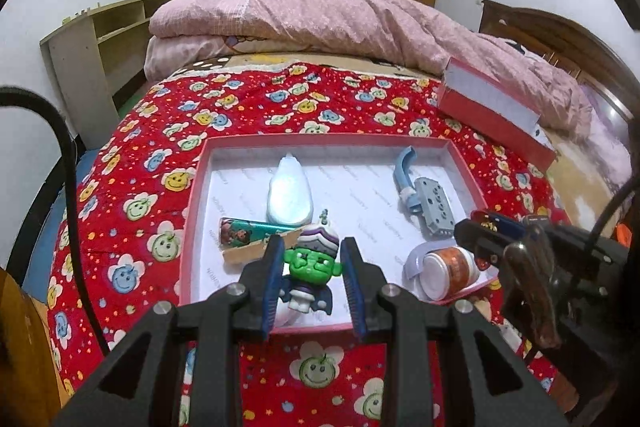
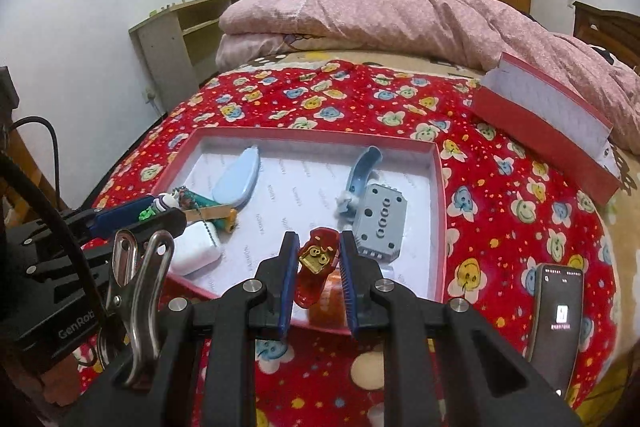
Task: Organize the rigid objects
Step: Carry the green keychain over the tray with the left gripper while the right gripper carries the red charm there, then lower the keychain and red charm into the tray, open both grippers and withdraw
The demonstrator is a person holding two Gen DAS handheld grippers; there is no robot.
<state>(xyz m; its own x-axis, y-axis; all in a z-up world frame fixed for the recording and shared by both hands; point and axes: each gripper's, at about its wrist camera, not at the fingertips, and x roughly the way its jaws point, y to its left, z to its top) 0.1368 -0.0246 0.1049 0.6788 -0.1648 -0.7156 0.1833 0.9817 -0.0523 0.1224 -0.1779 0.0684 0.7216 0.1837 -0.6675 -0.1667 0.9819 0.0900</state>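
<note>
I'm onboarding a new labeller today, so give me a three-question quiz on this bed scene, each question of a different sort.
1. True or false: the left gripper is shut on a green-faced figurine.
2. What does the right gripper hold? A) a red clip with a gold ornament B) the phone C) the orange-labelled jar
3. Where does the grey block with the blue curved handle lie?

Key
1. True.
2. A: the red clip; the phone lies on the red quilt, the jar in the tray.
3. In the pink-rimmed tray, right side.
</note>
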